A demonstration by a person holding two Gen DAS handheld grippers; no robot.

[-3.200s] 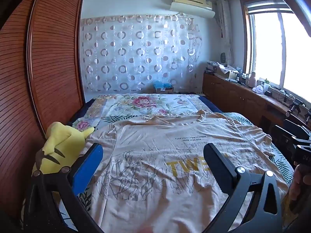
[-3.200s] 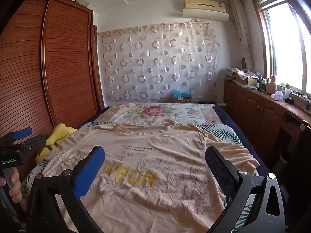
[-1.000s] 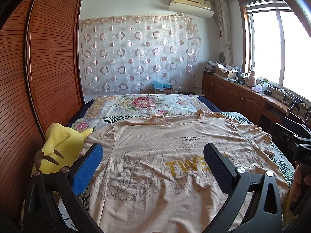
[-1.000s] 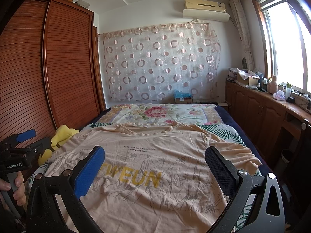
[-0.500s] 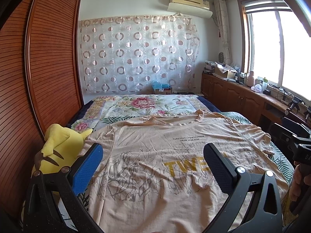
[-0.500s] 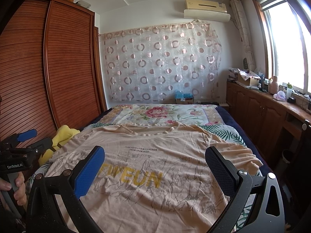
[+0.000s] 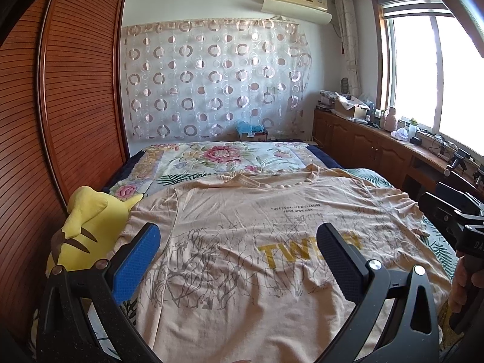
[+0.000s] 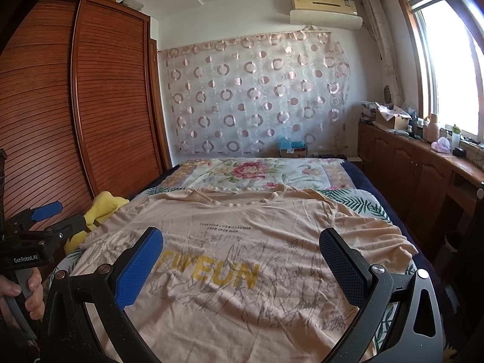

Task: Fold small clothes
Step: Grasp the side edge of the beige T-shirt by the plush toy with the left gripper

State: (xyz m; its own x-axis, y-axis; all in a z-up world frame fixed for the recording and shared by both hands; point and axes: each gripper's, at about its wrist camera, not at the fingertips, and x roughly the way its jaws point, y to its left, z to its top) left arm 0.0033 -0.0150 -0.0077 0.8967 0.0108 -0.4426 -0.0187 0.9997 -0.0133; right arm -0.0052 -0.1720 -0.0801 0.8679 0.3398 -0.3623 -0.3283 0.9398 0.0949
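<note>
A peach T-shirt (image 7: 242,251) with grey line drawings and yellow letters lies spread face up on the bed, collar toward the far end; it also shows in the right wrist view (image 8: 242,260). My left gripper (image 7: 239,254) is open and empty, held above the shirt's lower left part. My right gripper (image 8: 240,257) is open and empty above the shirt's lower right part. Each gripper shows at the edge of the other's view, the right one (image 7: 453,220) and the left one (image 8: 45,211), both above the bed's near corners.
A yellow plush toy (image 7: 87,230) sits at the bed's left edge beside the wooden wardrobe (image 7: 60,106). A floral sheet (image 7: 224,157) covers the far bed. A wooden cabinet (image 7: 378,148) with clutter runs under the window on the right.
Both grippers have risen and tilted up slightly, so more of the far room shows. The shirt has not moved and both grippers stay open.
</note>
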